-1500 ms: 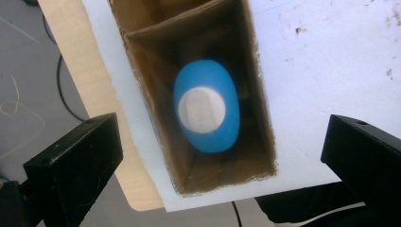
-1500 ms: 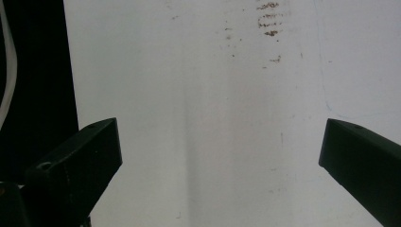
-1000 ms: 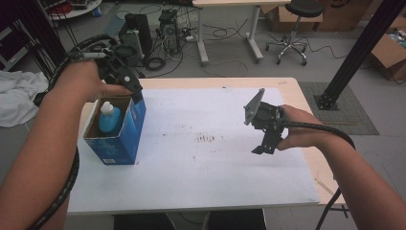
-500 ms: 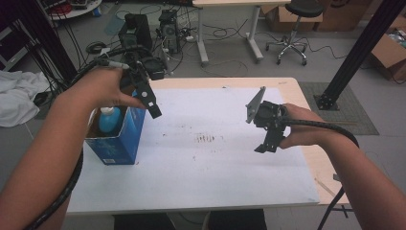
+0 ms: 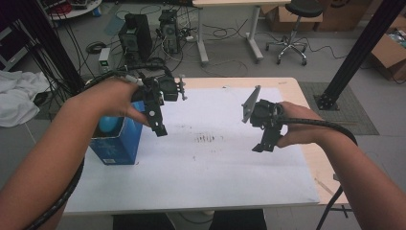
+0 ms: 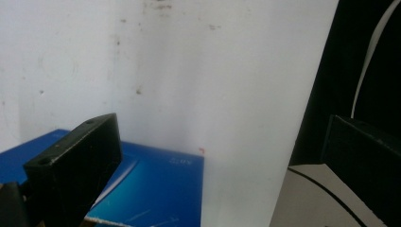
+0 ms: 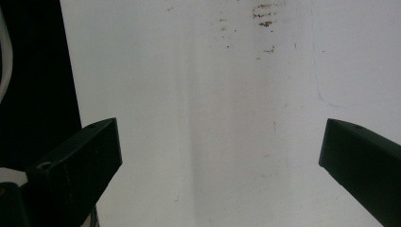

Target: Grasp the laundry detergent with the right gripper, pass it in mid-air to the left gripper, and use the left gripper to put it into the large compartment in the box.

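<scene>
My left tongs are wide and hold nothing; they have lifted up out of the blue box by the table's left edge; the blue bottle stays inside; my right tongs hang wide too, so I think the drop is done.

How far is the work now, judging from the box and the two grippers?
Looks done: a pale blue bottle stands inside the open blue box. In hand: nothing; the left gripper beside the box and the right gripper over the white sheet are both open and empty. What is left cannot be told.
</scene>
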Demonstrator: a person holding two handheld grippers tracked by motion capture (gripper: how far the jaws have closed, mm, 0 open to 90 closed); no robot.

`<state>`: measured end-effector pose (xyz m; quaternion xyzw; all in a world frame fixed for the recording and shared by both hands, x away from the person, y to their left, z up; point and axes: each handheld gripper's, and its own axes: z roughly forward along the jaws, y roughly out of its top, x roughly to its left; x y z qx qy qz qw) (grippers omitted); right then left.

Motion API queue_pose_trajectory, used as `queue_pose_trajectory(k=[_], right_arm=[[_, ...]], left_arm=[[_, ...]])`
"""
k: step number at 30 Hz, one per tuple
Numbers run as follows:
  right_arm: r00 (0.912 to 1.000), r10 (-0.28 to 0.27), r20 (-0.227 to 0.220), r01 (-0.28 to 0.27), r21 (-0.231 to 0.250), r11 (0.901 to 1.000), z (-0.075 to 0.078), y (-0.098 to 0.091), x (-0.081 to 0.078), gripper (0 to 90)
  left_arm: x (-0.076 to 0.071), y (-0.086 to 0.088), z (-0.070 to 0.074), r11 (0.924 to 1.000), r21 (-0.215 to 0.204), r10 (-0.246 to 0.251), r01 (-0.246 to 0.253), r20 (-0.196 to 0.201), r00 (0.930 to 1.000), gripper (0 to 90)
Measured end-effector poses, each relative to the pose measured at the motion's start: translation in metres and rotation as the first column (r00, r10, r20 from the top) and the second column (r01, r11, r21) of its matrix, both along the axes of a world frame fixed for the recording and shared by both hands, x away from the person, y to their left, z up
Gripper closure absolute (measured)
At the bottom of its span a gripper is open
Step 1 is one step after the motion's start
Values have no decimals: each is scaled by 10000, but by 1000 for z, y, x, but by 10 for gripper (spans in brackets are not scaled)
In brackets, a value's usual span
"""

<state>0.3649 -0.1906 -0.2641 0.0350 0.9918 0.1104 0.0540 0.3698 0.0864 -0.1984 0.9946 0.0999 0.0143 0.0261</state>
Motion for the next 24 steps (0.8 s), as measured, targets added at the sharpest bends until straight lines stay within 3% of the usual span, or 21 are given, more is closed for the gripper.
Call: queue_pose_trajectory(k=[6, 10, 24], right_arm=[[10000, -14, -60, 14, -30, 10000, -2, 0, 2, 0], [9999, -50, -107, 49, -75, 10000, -4, -1, 4, 0], [9999, -65, -105, 65, -51, 10000, -4, -3, 8, 0]], left_arm=[[-2, -10, -9, 9976, 364, -589, 591, -55, 9982, 1], [-1, -15, -15, 9966, 358, -739, 747, -218, 9970, 1], [1, -21, -17, 9959, 193, -873, 881, -389, 9954, 1]])
